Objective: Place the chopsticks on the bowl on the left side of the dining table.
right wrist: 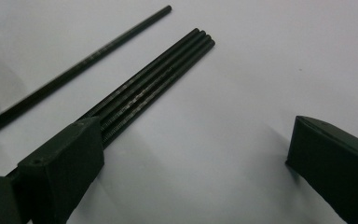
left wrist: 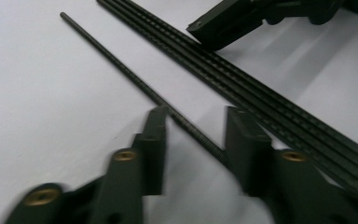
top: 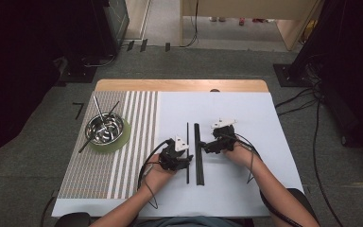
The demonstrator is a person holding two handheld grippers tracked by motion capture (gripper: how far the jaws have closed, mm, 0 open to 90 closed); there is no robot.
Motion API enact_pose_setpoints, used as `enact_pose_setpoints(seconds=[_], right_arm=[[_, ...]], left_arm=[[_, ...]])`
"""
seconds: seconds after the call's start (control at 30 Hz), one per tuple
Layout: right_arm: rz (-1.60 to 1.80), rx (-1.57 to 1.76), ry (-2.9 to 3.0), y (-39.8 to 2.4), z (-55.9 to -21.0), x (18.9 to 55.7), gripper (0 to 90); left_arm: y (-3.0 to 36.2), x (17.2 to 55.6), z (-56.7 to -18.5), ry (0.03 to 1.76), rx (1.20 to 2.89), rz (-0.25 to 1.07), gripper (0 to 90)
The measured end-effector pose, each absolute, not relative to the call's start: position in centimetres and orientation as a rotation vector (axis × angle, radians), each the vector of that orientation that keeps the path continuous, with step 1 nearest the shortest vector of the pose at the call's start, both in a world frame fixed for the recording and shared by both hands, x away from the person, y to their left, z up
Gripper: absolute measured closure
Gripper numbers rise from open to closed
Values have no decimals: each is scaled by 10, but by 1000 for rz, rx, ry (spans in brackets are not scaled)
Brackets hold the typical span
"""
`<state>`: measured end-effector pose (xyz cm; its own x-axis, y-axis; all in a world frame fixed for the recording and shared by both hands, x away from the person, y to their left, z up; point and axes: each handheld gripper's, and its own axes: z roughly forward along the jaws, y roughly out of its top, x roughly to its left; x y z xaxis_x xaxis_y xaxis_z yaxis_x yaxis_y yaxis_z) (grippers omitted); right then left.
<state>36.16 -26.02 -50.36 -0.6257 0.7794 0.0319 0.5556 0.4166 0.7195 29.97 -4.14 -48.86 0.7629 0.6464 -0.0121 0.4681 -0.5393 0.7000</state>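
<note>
Black thin single chopstick [left wrist: 135, 79] lies between the left gripper [left wrist: 196, 128]'s unclenched jaws, untouched, its long axis running away from the person.

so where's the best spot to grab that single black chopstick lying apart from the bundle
Probably along its mid-to-lower shaft, from above, where the left gripper already straddles the single chopstick. It lies flat on the white mat, so one jaw should come down each side, across its length. The gap to the bundle of chopsticks looks narrow, so the jaw on that side needs care.
</note>
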Motion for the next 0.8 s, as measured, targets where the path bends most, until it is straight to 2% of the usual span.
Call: enact_pose_setpoints(seconds=[0.1, 0.47, 0.8], right_arm=[[1028, 1154, 2368, -260, -504, 362, 32], [1029, 1157, 2368, -260, -504, 362, 33], [1029, 1158, 2367, -260, -504, 362, 32]], left_arm=[[-38, 303, -488, 835, 2238, 308, 737], [-22, 316, -484, 870, 2232, 282, 824], [-8, 330, -485, 950, 2200, 276, 827]])
